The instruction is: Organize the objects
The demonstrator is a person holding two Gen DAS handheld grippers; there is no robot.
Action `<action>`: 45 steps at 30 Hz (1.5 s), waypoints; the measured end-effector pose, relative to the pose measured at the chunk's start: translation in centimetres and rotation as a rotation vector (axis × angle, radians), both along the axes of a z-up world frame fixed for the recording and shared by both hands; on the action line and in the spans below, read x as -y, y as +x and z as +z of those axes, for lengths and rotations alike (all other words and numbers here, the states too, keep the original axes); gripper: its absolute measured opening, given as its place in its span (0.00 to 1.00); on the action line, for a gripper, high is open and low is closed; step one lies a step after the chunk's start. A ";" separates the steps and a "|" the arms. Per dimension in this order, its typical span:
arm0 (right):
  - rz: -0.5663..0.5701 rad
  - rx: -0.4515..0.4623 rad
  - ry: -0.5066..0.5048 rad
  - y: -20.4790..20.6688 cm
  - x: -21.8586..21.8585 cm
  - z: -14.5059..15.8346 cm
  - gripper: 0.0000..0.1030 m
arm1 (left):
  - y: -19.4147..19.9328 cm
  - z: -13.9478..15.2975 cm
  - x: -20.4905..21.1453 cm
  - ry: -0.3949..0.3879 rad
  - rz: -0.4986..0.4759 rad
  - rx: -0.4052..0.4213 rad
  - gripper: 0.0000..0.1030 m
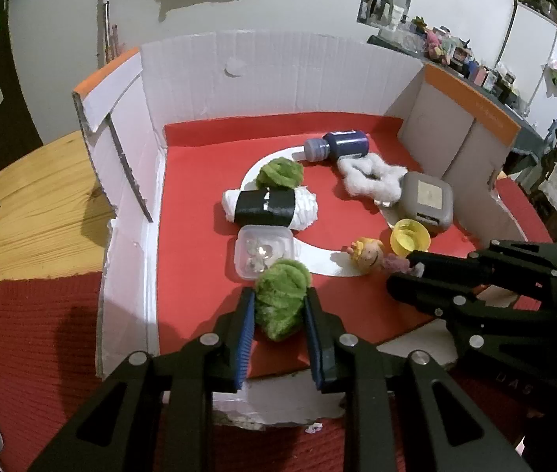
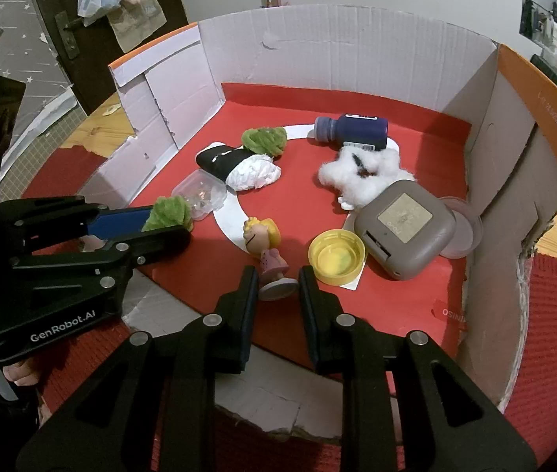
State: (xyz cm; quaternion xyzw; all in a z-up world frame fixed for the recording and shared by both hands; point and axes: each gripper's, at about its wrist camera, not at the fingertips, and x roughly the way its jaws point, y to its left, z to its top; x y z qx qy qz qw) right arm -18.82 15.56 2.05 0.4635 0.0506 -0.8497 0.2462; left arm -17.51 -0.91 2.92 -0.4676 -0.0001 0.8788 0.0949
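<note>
The left gripper is clamped on a fuzzy green yarn ball at the near left of the red-floored cardboard box, its lower half masked by the blue-padded fingers. The right gripper is closed on the pink base of a small yellow-haired doll figurine, which lies tilted at the near middle; the base is partly hidden between the fingers. Just beyond the held ball sits a clear square plastic container, whose contents are too glary to make out. A white bundle wrapped in black tape lies farther back, touching a second green yarn ball. A dark blue bottle lies on its side at the far right, beside a white cotton tuft. A grey rounded case covers part of a translucent lid, and a yellow cap sits open side up just beside it.
</note>
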 end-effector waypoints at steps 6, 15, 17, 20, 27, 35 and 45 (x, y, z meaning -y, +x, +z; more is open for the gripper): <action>-0.001 -0.012 -0.003 0.2 0.0 0.2 0.20 | 0.2 0.4 0.0 -0.007 0.013 -0.024 0.37; -0.003 -0.034 -0.019 0.8 -0.3 0.7 0.20 | 1.0 1.1 0.1 -0.024 0.032 -0.063 0.59; -0.002 -0.039 -0.023 1.0 -0.4 0.8 0.20 | 1.1 1.2 0.2 -0.030 0.044 -0.072 0.61; -0.004 -0.045 -0.030 1.2 -0.5 1.1 0.20 | 1.4 1.3 0.6 -0.021 0.053 -0.075 0.62; -0.014 -0.063 -0.040 1.7 -0.5 1.4 0.21 | 2.0 1.5 0.9 -0.033 0.068 -0.091 0.67; -0.026 -0.080 -0.039 2.4 -0.8 1.8 0.21 | 2.6 1.7 1.2 -0.037 0.088 -0.105 0.74; -0.030 -0.087 -0.040 2.6 -0.8 1.8 0.28 | 3.2 1.7 1.1 -0.055 0.084 -0.116 0.76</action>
